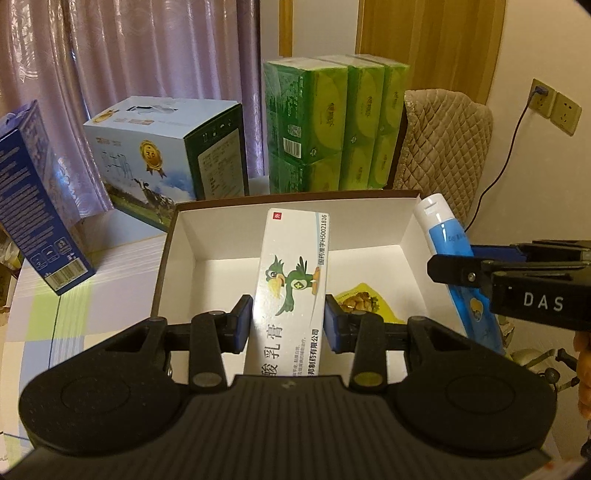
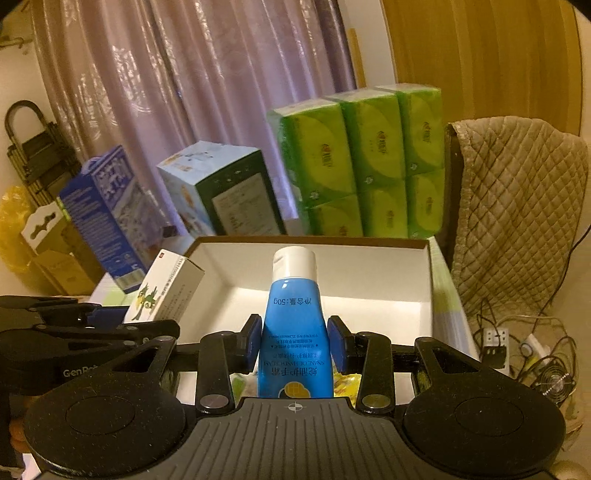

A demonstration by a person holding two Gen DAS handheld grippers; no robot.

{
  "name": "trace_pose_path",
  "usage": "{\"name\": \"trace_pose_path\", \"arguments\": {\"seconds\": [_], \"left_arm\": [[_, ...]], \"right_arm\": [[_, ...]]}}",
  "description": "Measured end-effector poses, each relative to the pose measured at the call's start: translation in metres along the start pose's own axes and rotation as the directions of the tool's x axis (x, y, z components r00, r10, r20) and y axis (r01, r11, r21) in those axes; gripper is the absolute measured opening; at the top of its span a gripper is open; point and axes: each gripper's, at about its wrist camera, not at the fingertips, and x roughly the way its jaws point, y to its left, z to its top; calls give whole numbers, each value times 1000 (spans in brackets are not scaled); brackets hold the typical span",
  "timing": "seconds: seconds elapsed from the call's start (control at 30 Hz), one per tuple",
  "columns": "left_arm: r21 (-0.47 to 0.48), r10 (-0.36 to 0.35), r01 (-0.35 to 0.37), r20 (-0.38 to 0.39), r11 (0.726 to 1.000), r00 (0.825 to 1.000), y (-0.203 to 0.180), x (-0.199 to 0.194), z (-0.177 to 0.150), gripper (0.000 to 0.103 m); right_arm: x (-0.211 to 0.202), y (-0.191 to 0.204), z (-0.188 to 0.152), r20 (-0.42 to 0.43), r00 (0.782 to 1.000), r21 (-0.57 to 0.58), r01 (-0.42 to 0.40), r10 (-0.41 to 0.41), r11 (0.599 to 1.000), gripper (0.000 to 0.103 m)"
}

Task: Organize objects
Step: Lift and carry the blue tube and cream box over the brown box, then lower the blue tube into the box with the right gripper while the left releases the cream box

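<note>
Lilac curtains (image 1: 155, 48) and a wooden door (image 1: 432, 33) behind; a checked tablecloth (image 1: 62, 306) below, crowded at the back with a blue carton (image 1: 33, 195), a milk box (image 1: 162, 155) and a green tissue pack (image 1: 332, 122).

Centre stage: an open white tray box (image 1: 207, 236) with a brown outer rim, mostly bare inside. Only a yellow snack packet (image 1: 360, 301) lying on its floor near the front, partly hidden by the tools. So, by the look of it, early to midway: one item stowed, two in transit.

Left gripper (image 1: 289, 323) clamped on an ointment carton (image 1: 291, 280) printed with a green bird, held lengthwise above the box interior, far end tipped toward the back wall. Not yet resting on the floor, as far as can be told.

Right gripper (image 2: 295, 343) pinching a blue hand-cream tube (image 2: 293, 325), white cap forward, poised over the box near its right wall; from the left wrist view, crossing just above that rim.

Left to do, judging from this: lower both, release, lay them flat beside the packet. Whether further loose items wait outside the box: cannot tell.
</note>
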Motion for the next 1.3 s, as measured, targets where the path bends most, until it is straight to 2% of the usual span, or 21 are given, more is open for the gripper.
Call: {"name": "trace_pose_path", "arguments": {"seconds": [0.23, 0.43, 0.83, 1.17, 1.3], "left_arm": [[-7, 11, -11, -32, 1000, 999, 5, 26, 4, 35], [-14, 42, -43, -65, 999, 997, 20, 44, 1, 35], [-23, 78, -81, -117, 996, 990, 36, 70, -7, 35], [-27, 79, -84, -149, 996, 986, 40, 82, -14, 35], [-25, 83, -88, -151, 996, 985, 41, 83, -14, 35]], "right_arm": [[21, -18, 4, -21, 999, 14, 43, -43, 999, 35], [44, -31, -2, -60, 992, 12, 115, -114, 993, 35], [90, -33, -25, -136, 954, -122, 252, -268, 960, 35], [101, -35, -27, -160, 944, -146, 268, -290, 952, 36], [99, -37, -25, -162, 949, -126, 254, -272, 959, 41]]}}
